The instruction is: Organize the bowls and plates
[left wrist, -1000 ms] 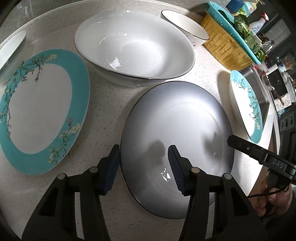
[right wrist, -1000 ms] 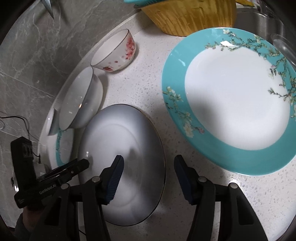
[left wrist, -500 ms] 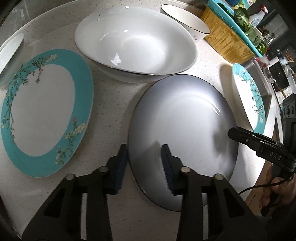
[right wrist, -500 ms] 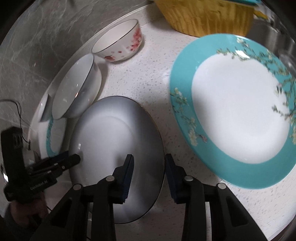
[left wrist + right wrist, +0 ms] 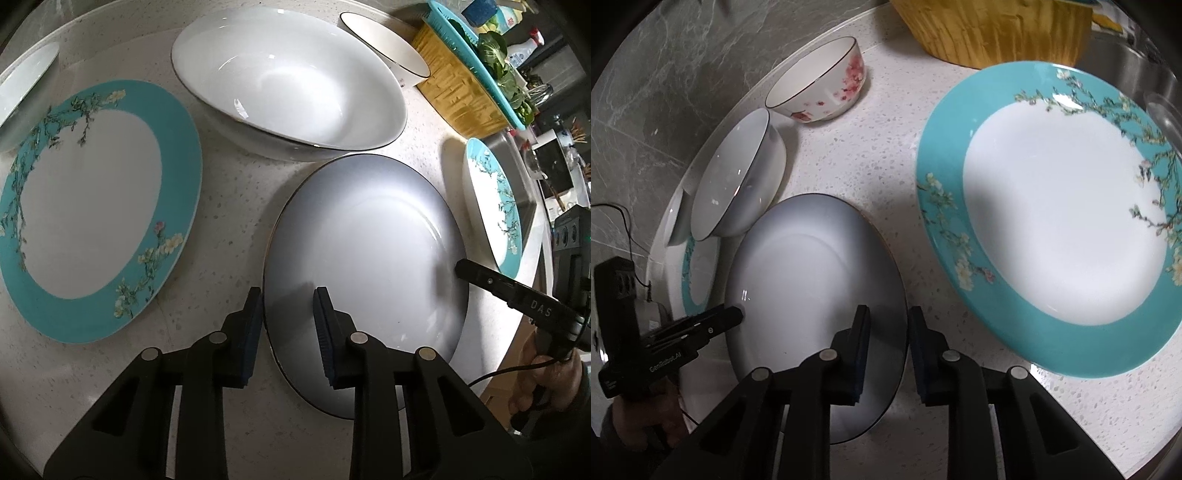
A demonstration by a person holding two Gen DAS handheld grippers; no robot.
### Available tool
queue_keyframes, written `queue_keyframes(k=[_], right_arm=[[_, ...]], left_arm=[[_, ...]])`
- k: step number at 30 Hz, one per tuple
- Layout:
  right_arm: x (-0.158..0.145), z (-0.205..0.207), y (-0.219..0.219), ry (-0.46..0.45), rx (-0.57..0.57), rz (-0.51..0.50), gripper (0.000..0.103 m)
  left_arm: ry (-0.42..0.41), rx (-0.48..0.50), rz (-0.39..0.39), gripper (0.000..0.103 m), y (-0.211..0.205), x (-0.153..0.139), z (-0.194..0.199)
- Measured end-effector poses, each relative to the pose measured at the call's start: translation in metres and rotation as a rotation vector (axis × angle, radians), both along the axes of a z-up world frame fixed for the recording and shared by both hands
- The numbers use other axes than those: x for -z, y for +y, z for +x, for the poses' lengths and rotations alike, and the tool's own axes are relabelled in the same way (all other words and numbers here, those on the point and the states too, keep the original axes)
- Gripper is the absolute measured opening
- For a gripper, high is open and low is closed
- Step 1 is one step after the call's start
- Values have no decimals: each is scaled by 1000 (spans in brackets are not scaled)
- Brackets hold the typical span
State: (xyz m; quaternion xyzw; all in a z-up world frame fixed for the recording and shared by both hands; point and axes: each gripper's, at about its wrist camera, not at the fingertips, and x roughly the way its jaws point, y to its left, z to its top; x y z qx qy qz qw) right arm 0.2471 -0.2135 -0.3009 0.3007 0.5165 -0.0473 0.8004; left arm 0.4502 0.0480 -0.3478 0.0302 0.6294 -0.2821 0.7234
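Note:
A grey plate with a dark rim (image 5: 369, 240) lies on the speckled counter; it also shows in the right wrist view (image 5: 812, 266). My left gripper (image 5: 288, 325) straddles its near left rim, jaws narrowed around the edge with small gaps. My right gripper (image 5: 888, 343) straddles the opposite rim the same way. A teal floral plate (image 5: 92, 206) lies to the left, another teal floral plate (image 5: 1060, 221) to the right. A large white bowl (image 5: 288, 81) sits behind the grey plate, and a small bowl with red flowers (image 5: 820, 92) stands further back.
A yellow basket with a teal colander of greens (image 5: 465, 77) stands at the back right by the steel sink (image 5: 517, 177). A white dish (image 5: 22, 85) sits at the far left. A grey marble wall (image 5: 665, 74) backs the counter.
Both grippers have narrowed their jaws and slid onto opposite rims of the grey plate. The plate has stayed on the counter.

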Motion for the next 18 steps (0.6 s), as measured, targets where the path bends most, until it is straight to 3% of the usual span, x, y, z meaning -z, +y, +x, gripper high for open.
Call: queue_keyframes(k=[18], right_arm=[[0, -2, -1, 3, 12, 18, 22]], left_arm=[[-15, 7, 28, 25, 2, -2, -11]])
